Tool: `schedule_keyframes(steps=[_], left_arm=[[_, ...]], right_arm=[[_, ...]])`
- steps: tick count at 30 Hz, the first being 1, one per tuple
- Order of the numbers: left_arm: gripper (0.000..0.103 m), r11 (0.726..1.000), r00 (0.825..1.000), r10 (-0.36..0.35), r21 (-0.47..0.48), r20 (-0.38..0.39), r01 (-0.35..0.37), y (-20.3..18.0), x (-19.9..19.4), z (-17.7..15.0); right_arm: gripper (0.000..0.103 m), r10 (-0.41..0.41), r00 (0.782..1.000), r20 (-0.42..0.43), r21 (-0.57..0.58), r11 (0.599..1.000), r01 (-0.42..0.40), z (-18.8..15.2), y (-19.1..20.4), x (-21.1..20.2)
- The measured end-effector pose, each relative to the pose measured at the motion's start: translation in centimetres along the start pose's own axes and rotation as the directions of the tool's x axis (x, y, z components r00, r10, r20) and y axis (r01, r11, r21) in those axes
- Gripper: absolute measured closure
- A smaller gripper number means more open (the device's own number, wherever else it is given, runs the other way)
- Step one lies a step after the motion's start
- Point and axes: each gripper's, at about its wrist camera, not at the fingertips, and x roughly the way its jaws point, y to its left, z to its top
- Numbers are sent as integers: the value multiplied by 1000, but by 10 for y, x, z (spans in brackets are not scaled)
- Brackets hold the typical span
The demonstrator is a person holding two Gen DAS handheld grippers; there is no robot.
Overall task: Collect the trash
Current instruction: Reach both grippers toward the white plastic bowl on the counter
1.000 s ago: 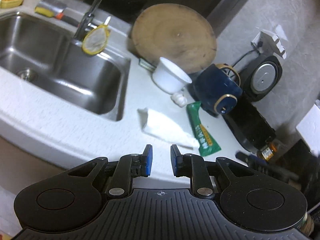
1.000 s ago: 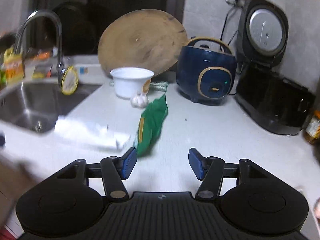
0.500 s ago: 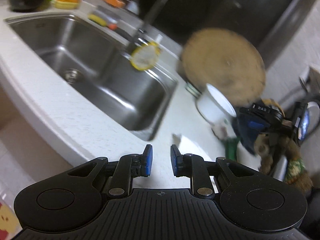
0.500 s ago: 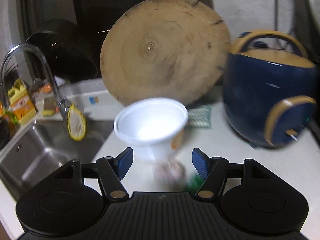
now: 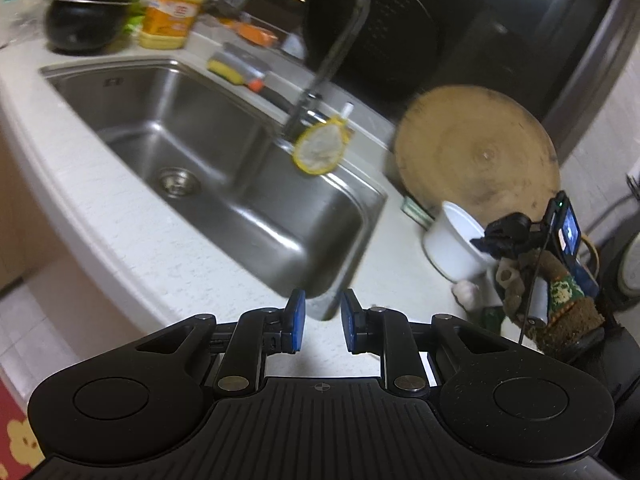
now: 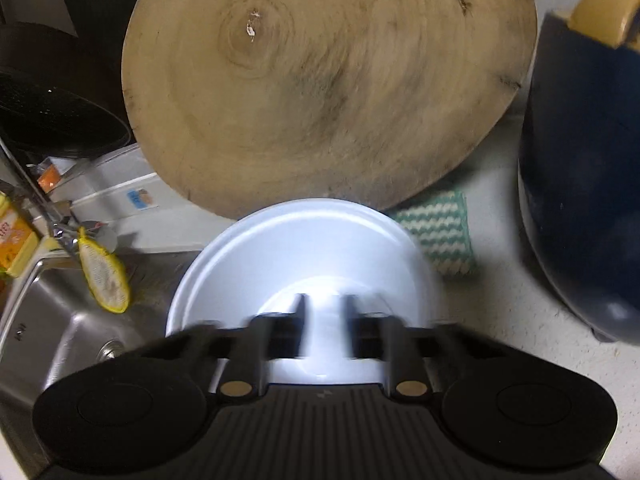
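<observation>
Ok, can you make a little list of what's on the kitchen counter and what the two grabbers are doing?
Left gripper: jaws slightly apart, nothing between them, near the steel sink.
Right gripper: blurred, jaws shut, over the round white bowl; whether it grips the bowl is unclear.
Behind the bowl: big round wooden board, standing up on its edge.
To the right: dark blue pot and a green-and-white knitted cloth.

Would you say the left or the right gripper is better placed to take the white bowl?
Right. The right gripper hangs directly over the white bowl, its fingers blurred and closing inside the rim. The left gripper sits at the counter edge by the sink, apart from the bowl, holding nothing.
</observation>
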Motion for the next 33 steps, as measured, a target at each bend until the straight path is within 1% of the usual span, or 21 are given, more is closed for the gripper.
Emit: schedule_keyframes(steps=[5,7,10,13,15,20,23,26,28,30,31,32,33], left_arm=[[81,992,994,-88,80,-65,94,-16,26,10],[81,985,987,-131,104,-92,140,-23,36,10],[81,971,973,-187,127,-133,204,-30,45,8],[81,957,960,-226,147,-165,251,-35,52,6],[81,948,952,-247,157,-182,276,-36,54,5],[81,933,934,-289,160,-209,324,-34,56,2],[81,929,927,-297,153,-231,336,-33,55,-1],[81,926,924,-302,158,-236,343,-34,53,-3],[81,928,925,-299,155,-235,340,-34,53,-3],[81,937,932,-277,150,-234,316,-35,55,-1],[81,944,939,-256,151,-230,294,-37,57,1],[81,951,947,-227,159,-227,266,-40,60,5],[81,957,957,-192,174,-219,232,-47,63,12]], right_arm=[[101,68,995,74,2,998,-68,-3,-7,-52],[101,97,990,99,-11,995,-97,-9,-6,-77],[101,130,985,113,-29,991,-128,-22,-3,-110],[101,161,982,97,-25,987,-160,-43,-2,-133],[101,169,982,83,-29,986,-167,-61,2,-144],[101,161,987,11,-36,986,-161,-110,9,-152],[101,161,986,-30,-21,987,-162,-133,10,-152],[101,161,986,-40,-8,987,-162,-143,7,-153],[99,162,986,-25,-13,987,-162,-139,5,-155],[97,152,988,1,-15,988,-152,-127,1,-155],[94,141,990,9,-11,990,-141,-114,-2,-152],[82,126,992,13,-4,992,-126,-100,-4,-147],[72,110,994,16,8,994,-110,-86,-7,-140]])
